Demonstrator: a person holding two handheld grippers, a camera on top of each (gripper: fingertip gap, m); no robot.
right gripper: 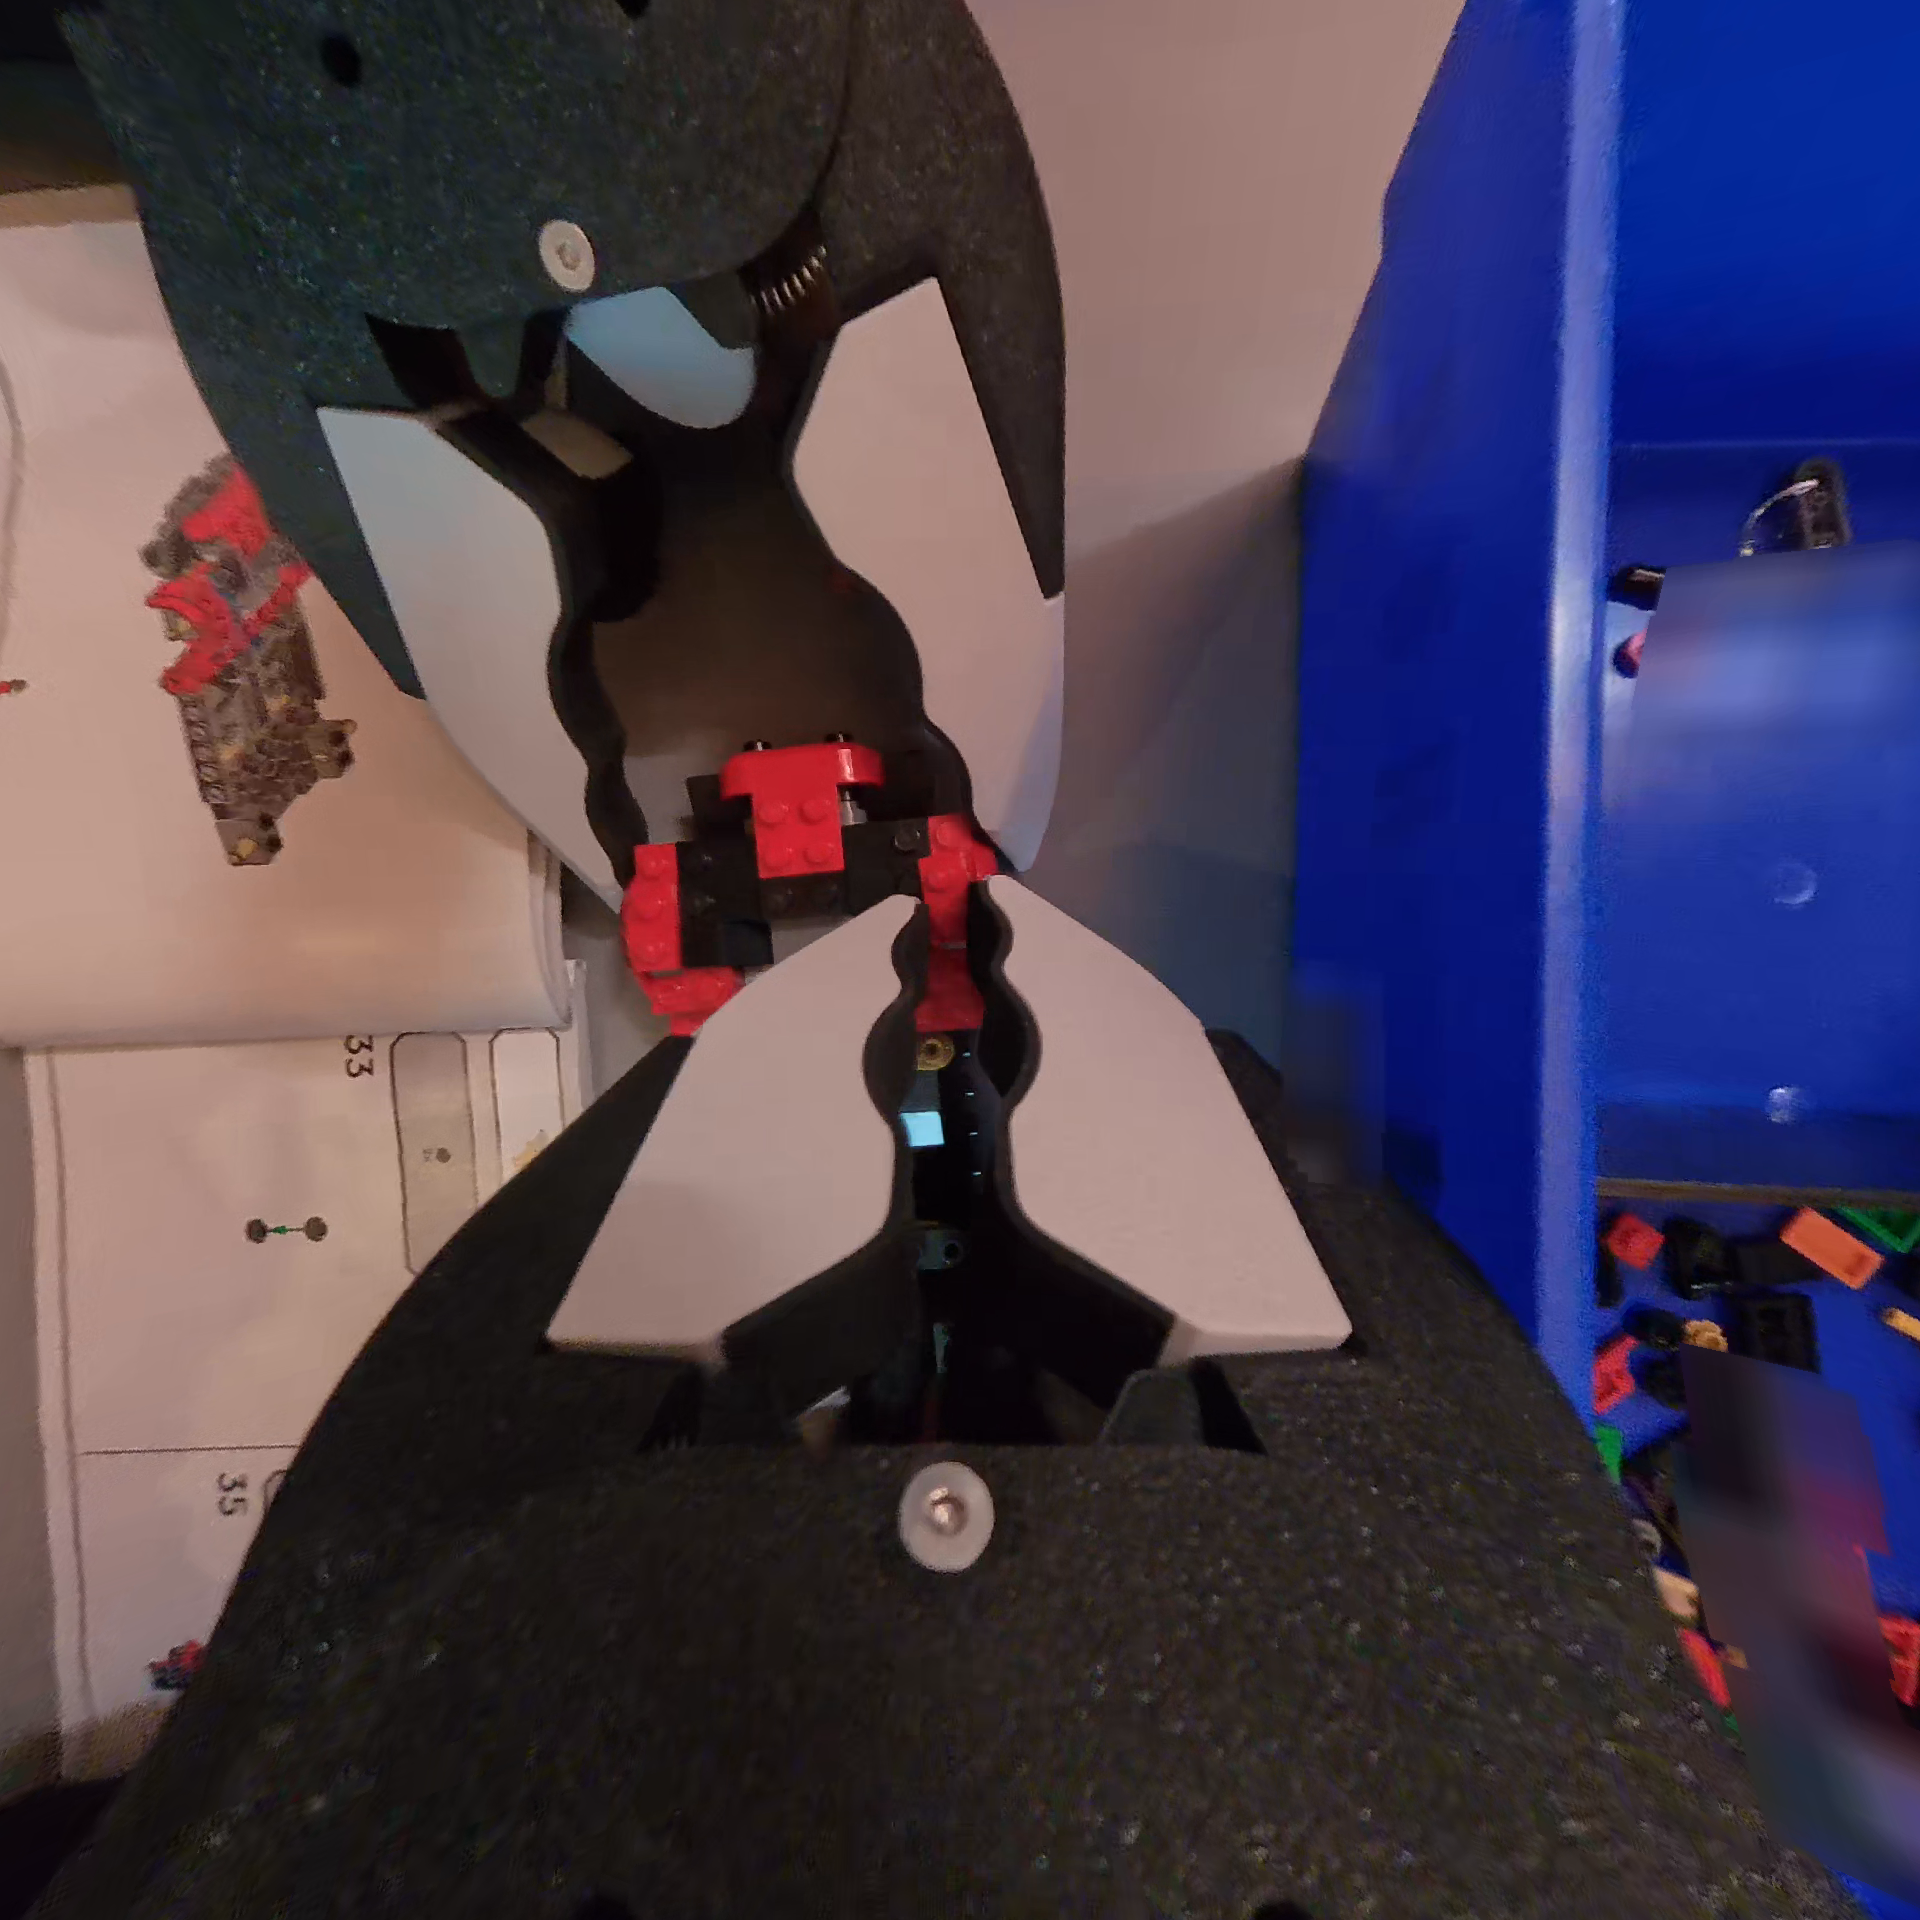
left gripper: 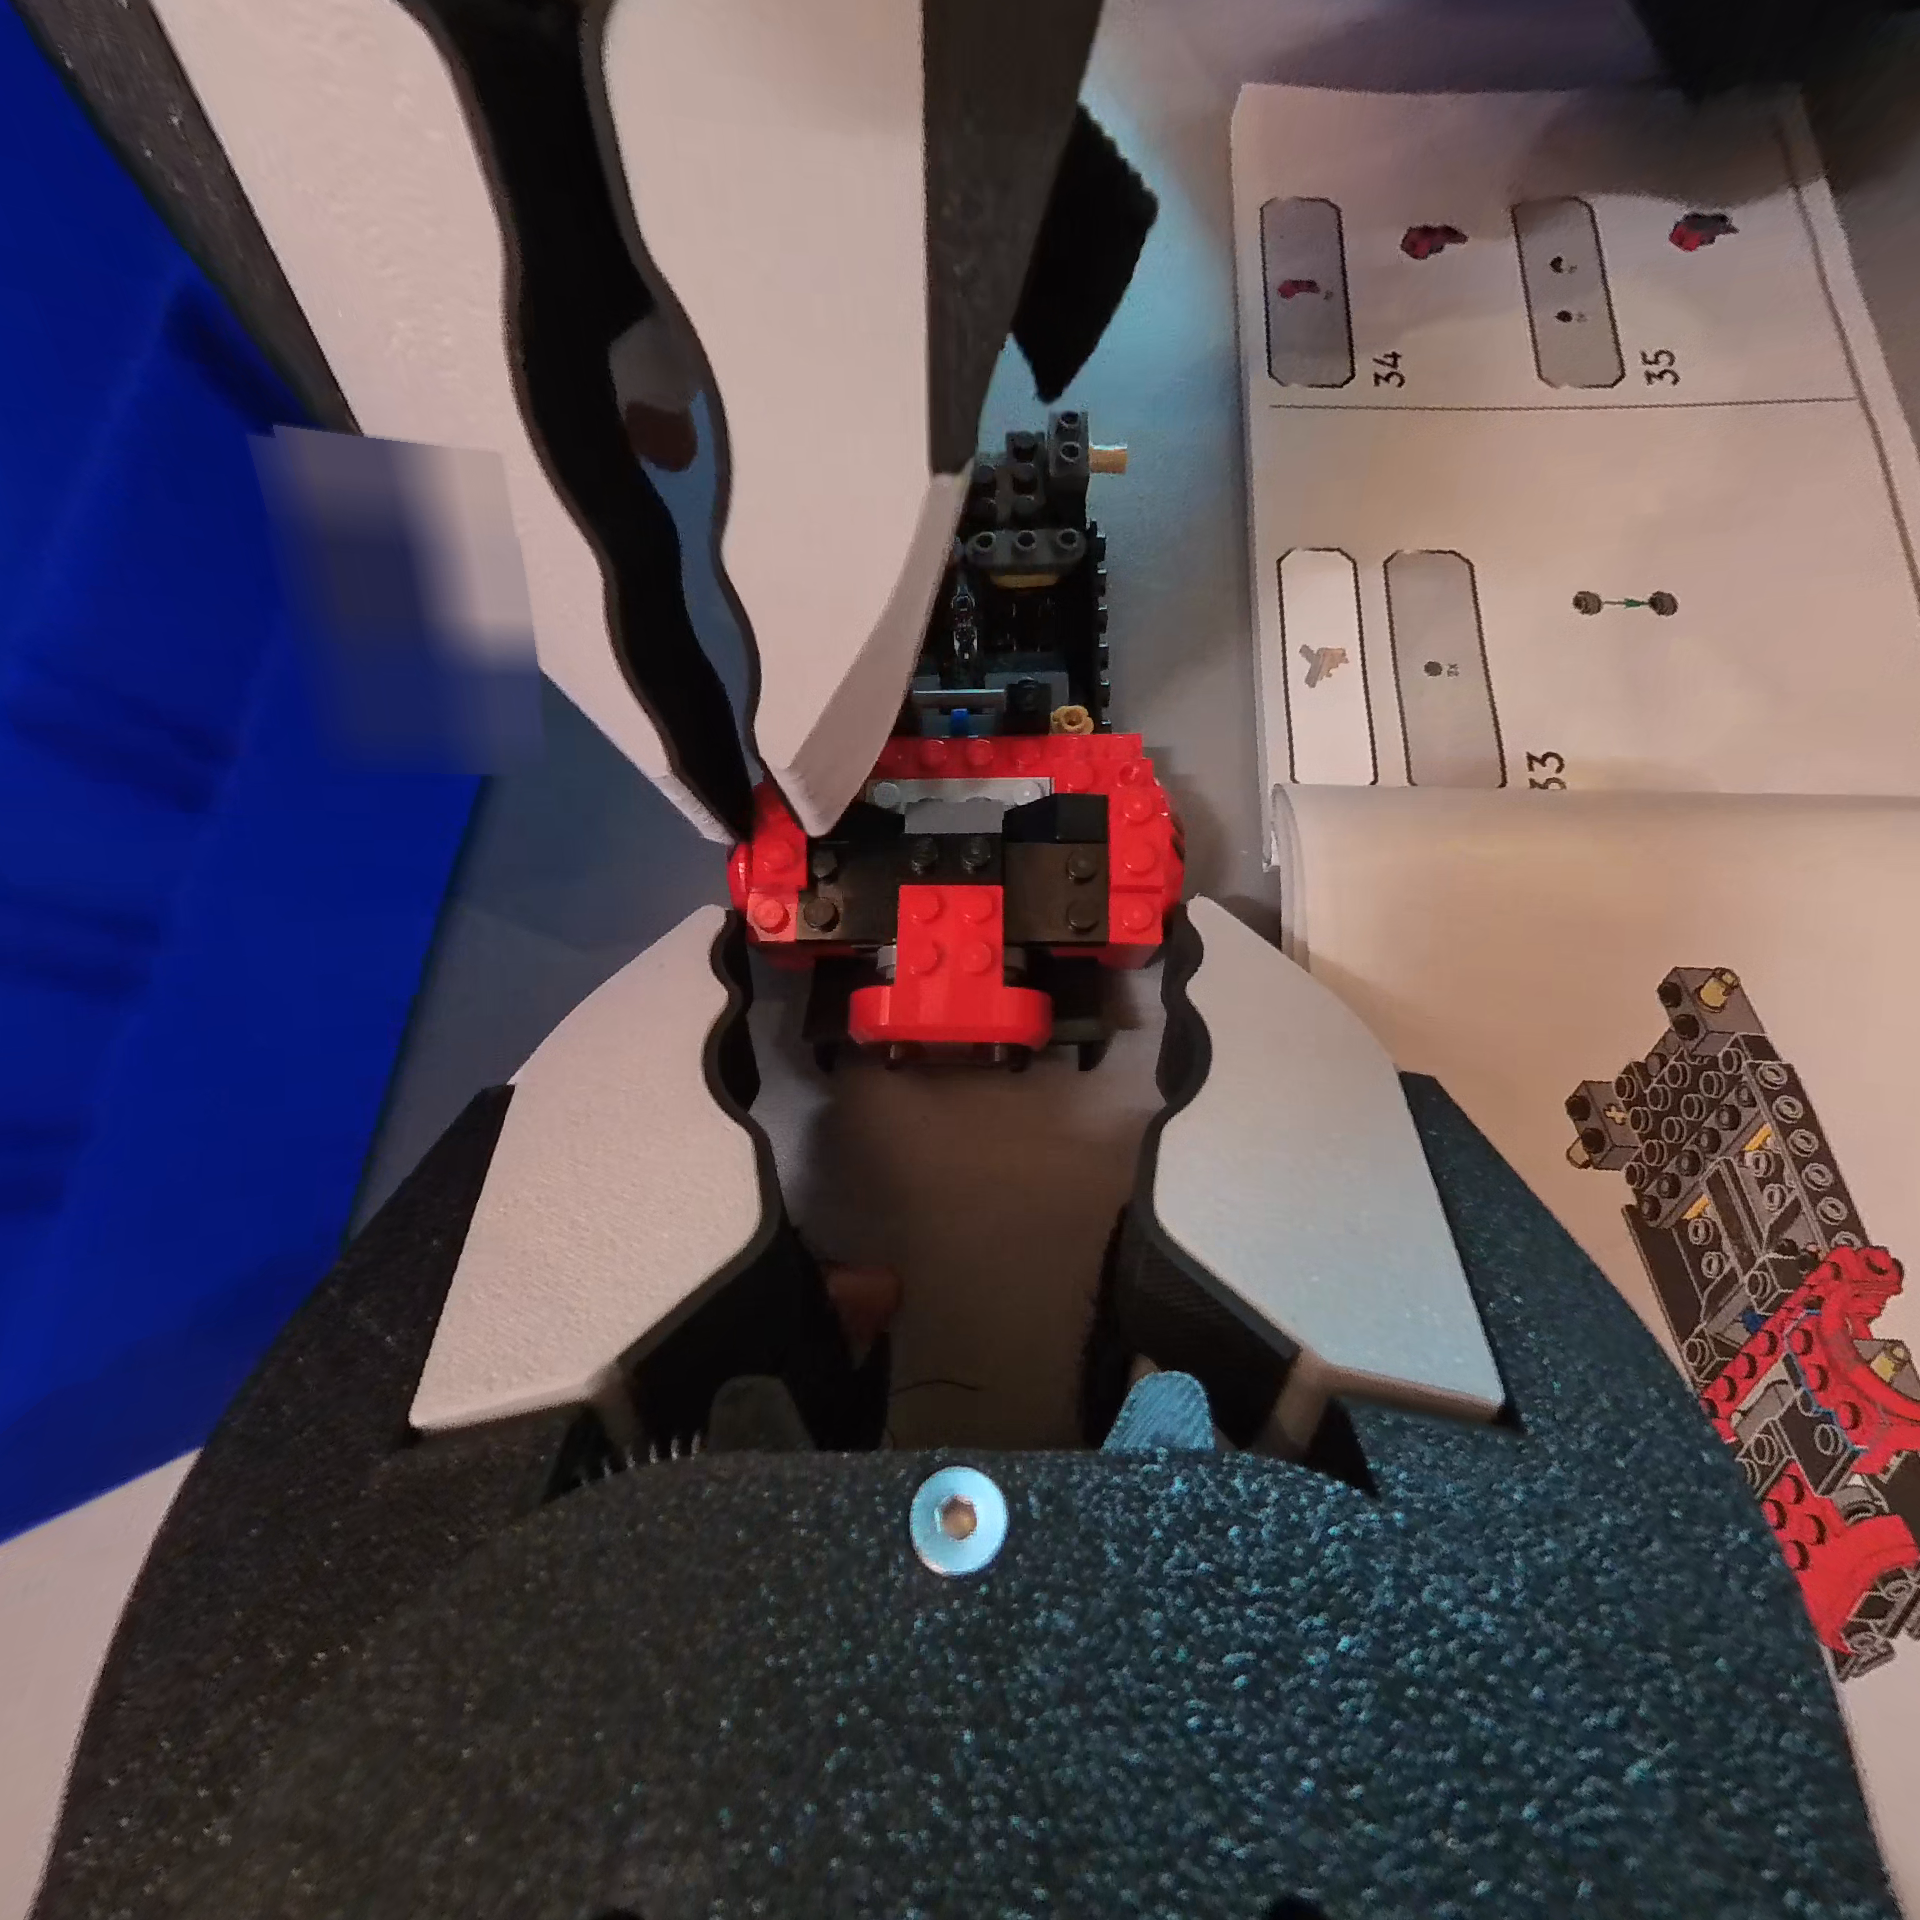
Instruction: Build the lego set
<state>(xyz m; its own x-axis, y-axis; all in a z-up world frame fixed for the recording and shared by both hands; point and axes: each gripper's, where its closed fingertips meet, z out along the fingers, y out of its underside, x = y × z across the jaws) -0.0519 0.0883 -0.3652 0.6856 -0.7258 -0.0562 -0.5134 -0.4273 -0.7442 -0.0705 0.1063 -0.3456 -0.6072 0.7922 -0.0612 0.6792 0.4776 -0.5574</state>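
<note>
Between the two grippers, on the table [left gripper: 540, 821], sits the half-built lego car [left gripper: 961, 883], red and black at the near end with a dark grey chassis running away behind it. Pressing here looks risky: the right gripper bears on one red corner only, so a hard or off-centre push could tip the car or pop neighbouring bricks loose, since nothing clamps the body firmly. The left gripper [left gripper: 956, 920] stands wide open, its fingertips flanking the red front on either side, close to the bricks but apparently without squeezing; whether they touch I cannot tell. The right gripper [right gripper: 951, 894] is nearly closed, its tips meeting on the red corner piece [right gripper: 951, 862] at the car's edge, apparently pinching or pushing it down. Beside the car lies an open instruction booklet [left gripper: 1558, 623], and a blue bin [right gripper: 1455, 727] with loose bricks [right gripper: 1745, 1288] stands on the other side.
</note>
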